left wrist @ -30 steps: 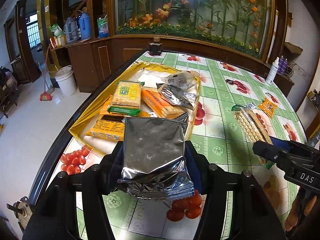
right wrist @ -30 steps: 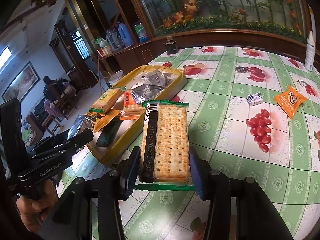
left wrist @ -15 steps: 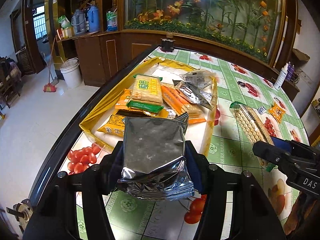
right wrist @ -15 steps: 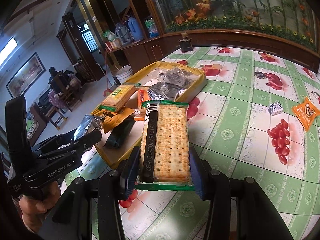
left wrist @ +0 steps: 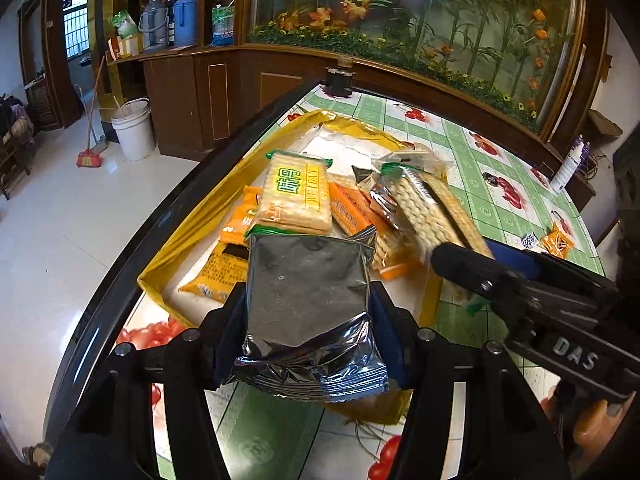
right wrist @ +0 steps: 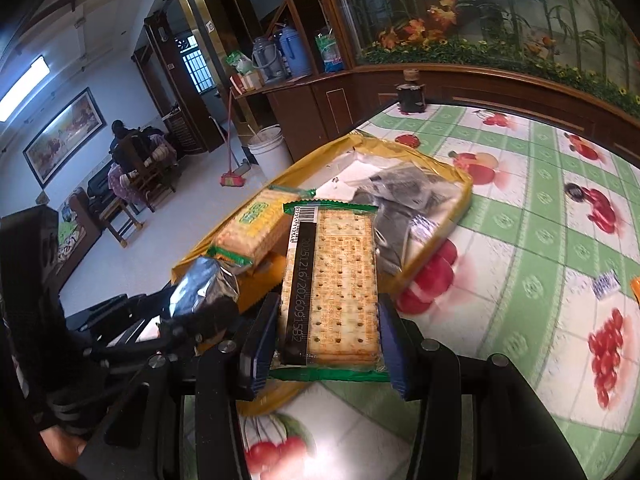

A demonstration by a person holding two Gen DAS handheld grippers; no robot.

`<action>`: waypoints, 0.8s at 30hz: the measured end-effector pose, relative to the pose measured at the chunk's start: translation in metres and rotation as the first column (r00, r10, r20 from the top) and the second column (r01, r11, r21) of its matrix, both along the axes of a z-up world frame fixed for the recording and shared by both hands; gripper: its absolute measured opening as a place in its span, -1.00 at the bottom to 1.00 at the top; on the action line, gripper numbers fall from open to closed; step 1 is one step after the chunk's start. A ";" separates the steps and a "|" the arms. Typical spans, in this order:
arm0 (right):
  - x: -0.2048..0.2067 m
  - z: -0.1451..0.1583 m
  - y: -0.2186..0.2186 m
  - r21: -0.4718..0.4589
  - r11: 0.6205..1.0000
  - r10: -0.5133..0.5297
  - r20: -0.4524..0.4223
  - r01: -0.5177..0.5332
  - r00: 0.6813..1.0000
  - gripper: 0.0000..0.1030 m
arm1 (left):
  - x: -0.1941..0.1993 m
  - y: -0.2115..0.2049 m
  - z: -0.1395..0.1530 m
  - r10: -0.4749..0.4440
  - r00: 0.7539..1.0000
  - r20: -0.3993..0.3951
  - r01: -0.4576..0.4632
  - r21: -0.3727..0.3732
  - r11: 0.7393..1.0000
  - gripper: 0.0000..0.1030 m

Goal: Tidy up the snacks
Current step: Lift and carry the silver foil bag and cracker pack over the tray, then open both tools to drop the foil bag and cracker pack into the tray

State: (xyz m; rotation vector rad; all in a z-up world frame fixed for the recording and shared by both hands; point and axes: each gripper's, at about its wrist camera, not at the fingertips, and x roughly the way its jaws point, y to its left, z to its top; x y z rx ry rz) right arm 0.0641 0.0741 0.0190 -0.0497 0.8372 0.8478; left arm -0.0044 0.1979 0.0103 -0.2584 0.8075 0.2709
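Two packets are in hand, one per gripper. From the left wrist view, the left gripper (left wrist: 310, 320) has its fingers closed on a silver foil packet (left wrist: 308, 300), long axis pointing forward, poised over the near end of the yellow tray (left wrist: 192, 236) on the desk (left wrist: 500, 184). That tray already carries a green-label cracker pack (left wrist: 294, 198) and orange packs (left wrist: 352, 210).

From the right wrist view, the right gripper (right wrist: 326, 320) clamps a clear cracker sleeve (right wrist: 334, 284) lengthwise above the tray's near edge (right wrist: 432, 248); both hands look equally close to dropping in.
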 end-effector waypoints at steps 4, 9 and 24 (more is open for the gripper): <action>0.017 -0.003 0.012 0.004 1.000 -0.005 -0.009 0.005 1.000 -0.07 | 0.003 -0.005 0.003 -0.034 0.999 0.009 0.034 0.000 0.999 0.12; 0.035 -0.006 0.022 0.010 1.000 -0.003 -0.021 0.003 1.000 -0.07 | 0.006 -0.003 -0.005 -0.036 0.999 -0.015 0.036 0.000 0.999 0.12; 0.064 -0.013 0.052 0.018 1.000 0.006 -0.029 -0.005 1.000 -0.03 | 0.014 -0.011 -0.009 -0.072 0.996 -0.045 0.073 0.021 0.997 0.12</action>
